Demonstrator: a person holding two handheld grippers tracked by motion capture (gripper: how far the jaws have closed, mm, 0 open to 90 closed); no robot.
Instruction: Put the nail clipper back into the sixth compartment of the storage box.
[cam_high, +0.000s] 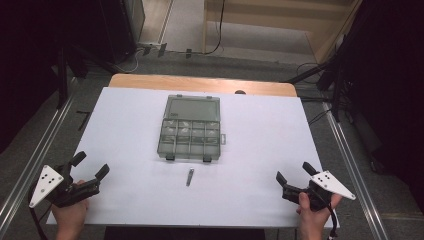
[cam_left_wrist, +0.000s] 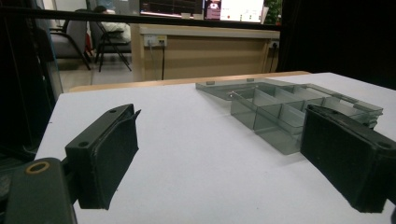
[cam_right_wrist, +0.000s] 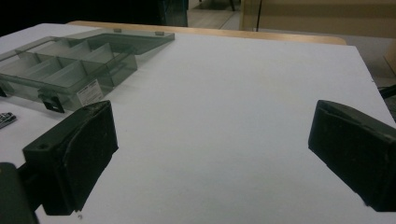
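At opposite near corners, the left gripper (cam_high: 91, 165) and right gripper (cam_high: 291, 171) are being held released, jaws gaping, flanking the open compartment box (cam_high: 191, 129) and nail clipper (cam_high: 190, 177) for approach.

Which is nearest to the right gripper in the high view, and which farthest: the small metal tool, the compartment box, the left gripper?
1. Small metal tool, table centre, left of the right gripper.
2. Compartment box, open, behind the tool.
3. Left gripper, opposite near corner.

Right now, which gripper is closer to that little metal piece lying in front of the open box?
Left, by a small margin. The left gripper hangs open at the table's near-left corner, the right gripper open at the near-right; the metal piece lies between them, slightly left of middle.
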